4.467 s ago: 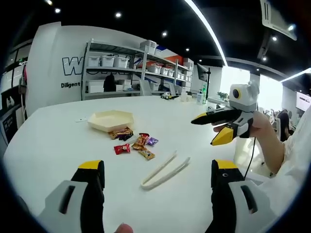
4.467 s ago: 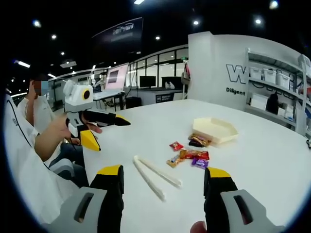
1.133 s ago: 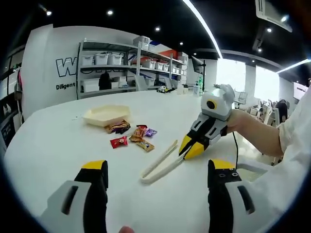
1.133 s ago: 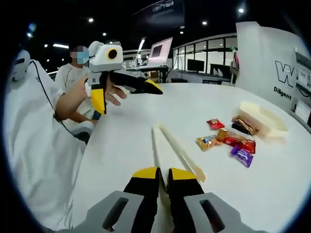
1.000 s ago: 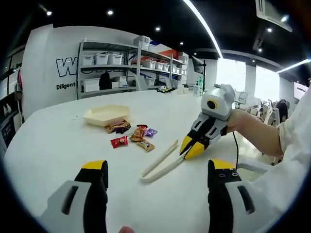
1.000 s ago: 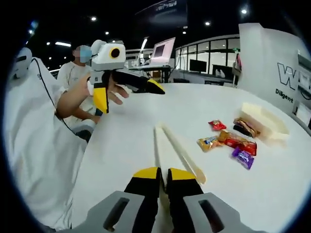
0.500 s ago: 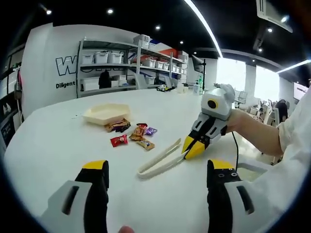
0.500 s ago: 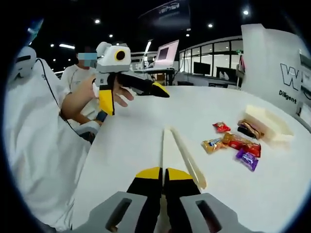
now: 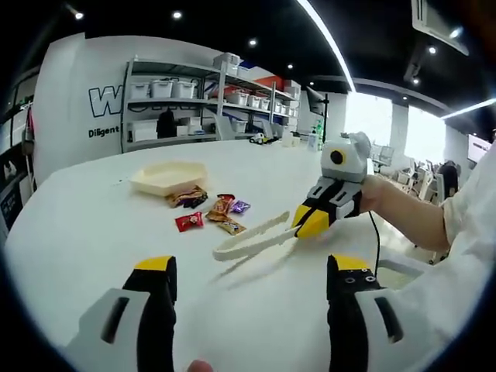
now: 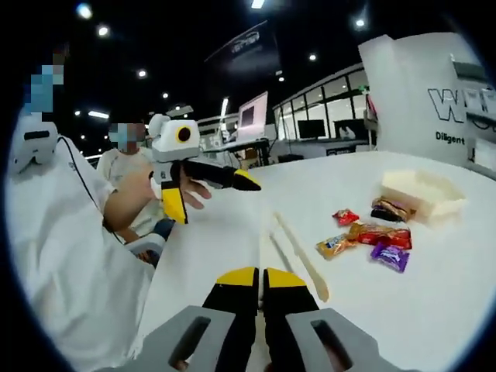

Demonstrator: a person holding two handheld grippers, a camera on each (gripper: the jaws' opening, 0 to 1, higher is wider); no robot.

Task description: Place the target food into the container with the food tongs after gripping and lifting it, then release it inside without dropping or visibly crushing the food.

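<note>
Your right tool point(image 9: 312, 221) is clamped on the hinge end of the cream food tongs point(image 9: 252, 238), holding them raised off the white table point(image 9: 70, 232), tips toward the wrapped snacks point(image 9: 208, 213). Your left tool point(image 9: 244, 291) hovers with jaws spread wide. The snacks lie loose just beside the pale hexagonal container point(image 9: 169, 177).
</note>
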